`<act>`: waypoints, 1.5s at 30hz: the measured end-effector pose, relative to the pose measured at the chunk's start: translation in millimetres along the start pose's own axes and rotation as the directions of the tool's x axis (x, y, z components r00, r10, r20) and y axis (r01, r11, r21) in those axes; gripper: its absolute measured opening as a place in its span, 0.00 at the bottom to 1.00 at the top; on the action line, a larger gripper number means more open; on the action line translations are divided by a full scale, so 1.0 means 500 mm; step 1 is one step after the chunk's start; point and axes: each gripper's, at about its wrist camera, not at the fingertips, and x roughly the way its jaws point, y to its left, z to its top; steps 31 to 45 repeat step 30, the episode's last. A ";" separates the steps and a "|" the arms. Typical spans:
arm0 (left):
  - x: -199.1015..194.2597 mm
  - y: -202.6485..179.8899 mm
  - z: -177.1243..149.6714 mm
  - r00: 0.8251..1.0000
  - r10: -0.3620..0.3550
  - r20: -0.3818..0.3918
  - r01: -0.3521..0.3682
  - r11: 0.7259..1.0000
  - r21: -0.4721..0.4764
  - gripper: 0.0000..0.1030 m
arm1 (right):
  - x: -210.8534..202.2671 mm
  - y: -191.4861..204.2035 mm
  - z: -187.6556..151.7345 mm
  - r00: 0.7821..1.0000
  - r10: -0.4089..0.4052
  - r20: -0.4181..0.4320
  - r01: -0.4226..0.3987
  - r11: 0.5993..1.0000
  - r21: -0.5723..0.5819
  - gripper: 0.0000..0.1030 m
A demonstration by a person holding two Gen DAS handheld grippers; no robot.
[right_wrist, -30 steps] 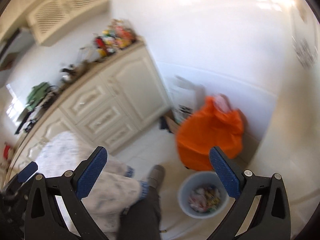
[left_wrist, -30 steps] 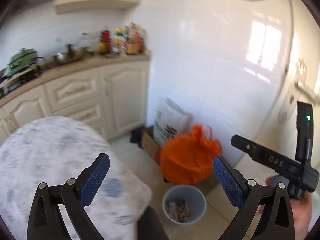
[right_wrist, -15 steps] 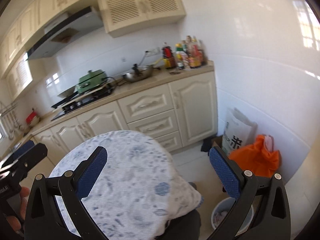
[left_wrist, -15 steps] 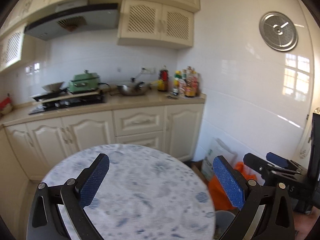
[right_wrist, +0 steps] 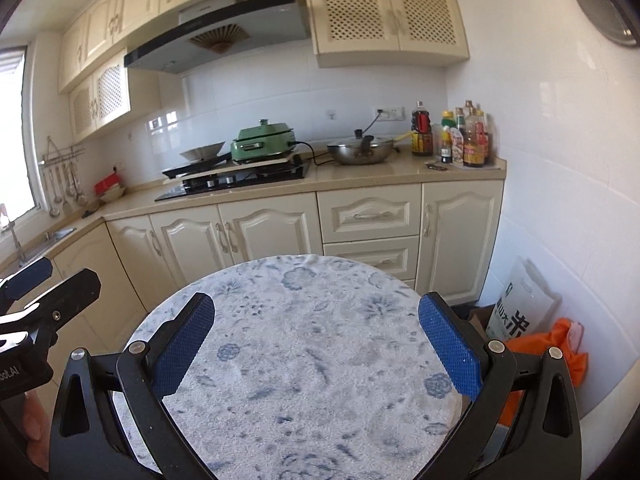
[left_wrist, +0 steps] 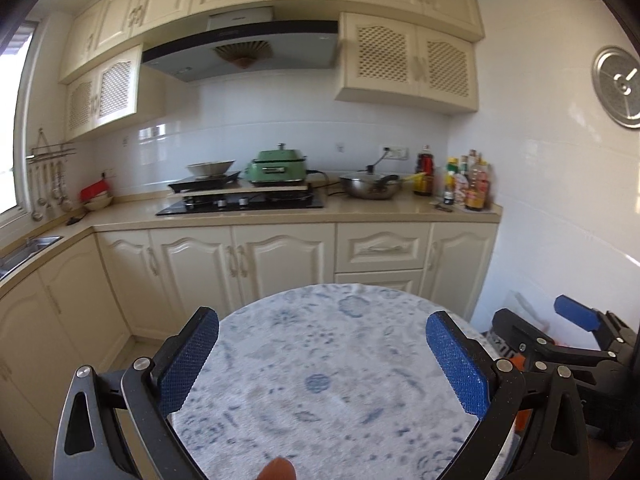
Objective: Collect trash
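Your left gripper (left_wrist: 322,356) is spread wide with nothing between its blue pads (left_wrist: 188,360), and it hangs over the round table (left_wrist: 332,380) with the blue-flowered white cover. Your right gripper (right_wrist: 316,344) is just as wide apart and just as empty, above the same cover. In the left wrist view the right gripper shows at about 4 o'clock, beside the table's edge; in the right wrist view the left gripper shows at about 9 o'clock, with a bit of your hand (right_wrist: 34,416) under it. No loose trash can be made out on the cover in either view. What does show is the orange bag (right_wrist: 560,344) on the floor at about 4 o'clock in the right wrist view, against the white tiled wall, with a white printed sack (right_wrist: 520,308) standing just beside it and a cardboard box (right_wrist: 478,316) near that. In the left wrist view only a sliver of orange is visible behind the right gripper. At 12 o'clock beyond the table runs the cream counter (left_wrist: 280,214), bearing a green cooker (left_wrist: 276,166), a steel wok (left_wrist: 370,186) and a cluster of bottles (left_wrist: 466,180) at its right end.
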 end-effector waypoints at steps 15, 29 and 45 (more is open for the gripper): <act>-0.091 -0.014 0.012 0.998 0.053 0.037 -0.050 0.997 -0.067 0.99 | -0.031 0.071 0.008 0.999 0.000 0.042 0.002 0.999 -0.043 1.00; -0.093 0.001 0.009 0.998 0.016 0.062 -0.009 0.993 -0.115 0.99 | -0.041 0.085 0.009 0.999 -0.003 0.050 0.006 0.999 -0.054 1.00; -0.092 -0.001 0.009 0.998 0.014 0.062 -0.007 0.994 -0.113 0.99 | -0.041 0.086 0.008 0.999 -0.002 0.050 0.005 0.999 -0.054 1.00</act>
